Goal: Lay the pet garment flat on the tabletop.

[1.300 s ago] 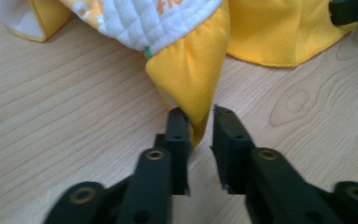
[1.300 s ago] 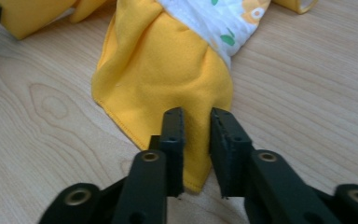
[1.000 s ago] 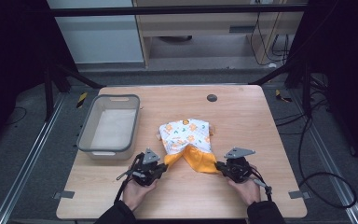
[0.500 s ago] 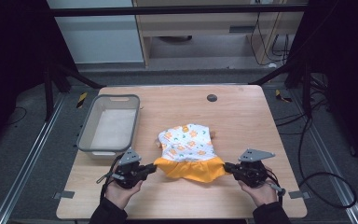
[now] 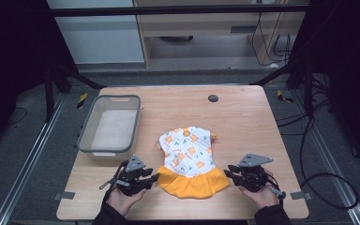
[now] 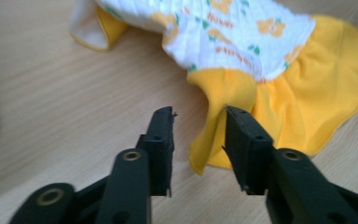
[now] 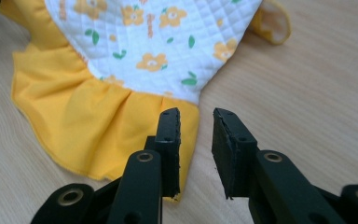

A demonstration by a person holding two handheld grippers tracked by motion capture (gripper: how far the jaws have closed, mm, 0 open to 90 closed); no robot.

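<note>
Dress (image 5: 190, 160) flat between left gripper (image 5: 153, 178) and right gripper (image 5: 228, 172), jaws parted.

Bare table (image 5: 243, 117) beyond and right of dress (image 5: 190, 154): open passage. Grey bin (image 5: 108, 126) stands left of dress, narrow wood gap between. Small dark disc (image 5: 213, 98) beyond dress, well apart.
</note>
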